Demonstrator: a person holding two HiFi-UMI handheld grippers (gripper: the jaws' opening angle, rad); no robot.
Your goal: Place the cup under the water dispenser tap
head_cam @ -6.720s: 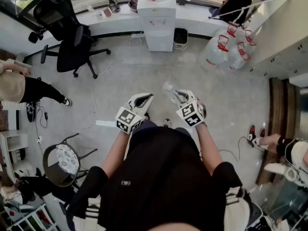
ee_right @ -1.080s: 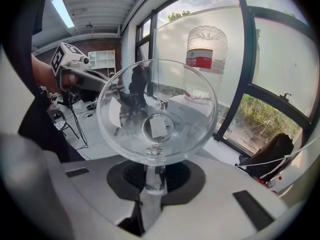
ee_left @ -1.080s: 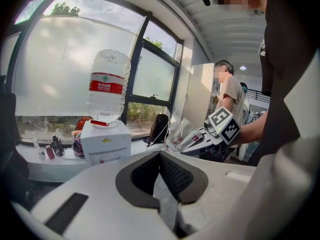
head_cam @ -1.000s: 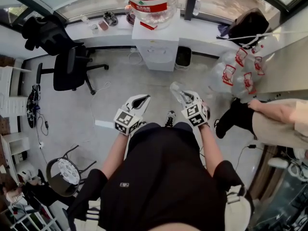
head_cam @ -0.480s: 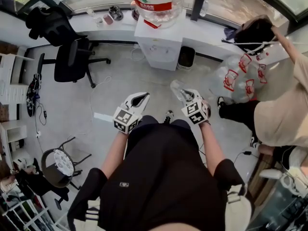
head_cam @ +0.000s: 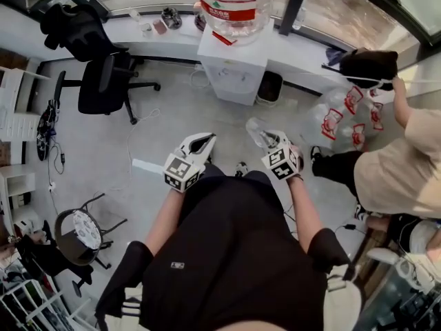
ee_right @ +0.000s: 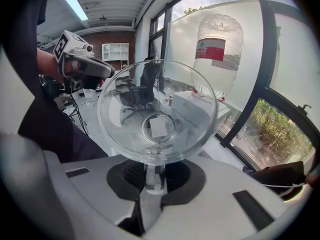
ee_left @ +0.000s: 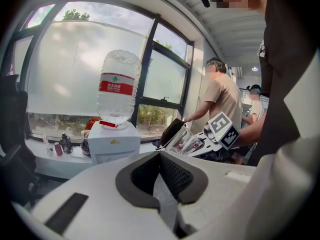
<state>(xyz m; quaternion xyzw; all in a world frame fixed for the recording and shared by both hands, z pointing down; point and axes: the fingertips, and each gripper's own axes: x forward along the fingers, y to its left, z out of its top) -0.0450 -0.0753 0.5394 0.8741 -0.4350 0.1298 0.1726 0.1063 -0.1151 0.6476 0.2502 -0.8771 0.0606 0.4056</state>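
The cup point(ee_right: 157, 115) looks light and slippery (it may crack), its 6 o'clock edge squeezed by the right gripper point(ee_right: 152, 178); the left gripper point(ee_left: 160, 156) has its jaws pressed together, empty.

Grey floor point(head_cam: 172, 116) bears water dispenser point(head_cam: 238, 71) and office chair point(head_cam: 103, 81).

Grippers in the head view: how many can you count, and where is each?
2. The left gripper is centre-left, jaws shut and empty; the right gripper is centre-right, shut on a clear cup. None seems hidden.
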